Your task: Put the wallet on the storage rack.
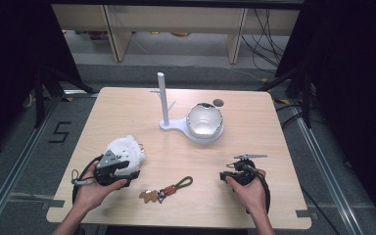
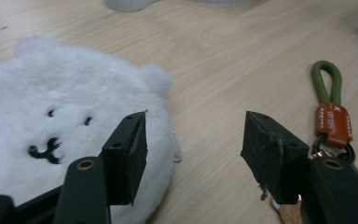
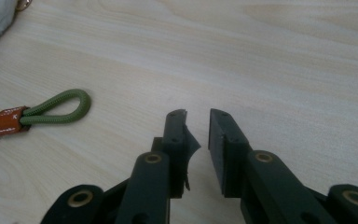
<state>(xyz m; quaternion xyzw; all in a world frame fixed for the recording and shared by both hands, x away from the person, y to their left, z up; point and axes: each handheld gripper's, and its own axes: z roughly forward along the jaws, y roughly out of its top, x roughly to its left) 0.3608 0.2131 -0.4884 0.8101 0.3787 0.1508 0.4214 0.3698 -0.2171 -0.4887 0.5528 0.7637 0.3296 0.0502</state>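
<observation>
A white plush bear-face pouch [image 2: 51, 135] lies flat, face up, near the front left of the wooden table [image 1: 127, 105], just ahead of the left gripper [image 2: 193, 149]. That gripper's jaws stand wide apart and grip nothing; one jaw overlaps the plush edge, probably lining up a grab. Just to its right lies a keychain with a green cord loop [image 2: 327, 84], its lower end hidden behind the other jaw. The right gripper [image 3: 196, 140], well apart, rests low with jaws nearly together, holding nothing. Farther back stand a white peg stand [image 1: 163, 98] and a shiny bowl [image 1: 204, 119], whose contents are unclear.
</observation>
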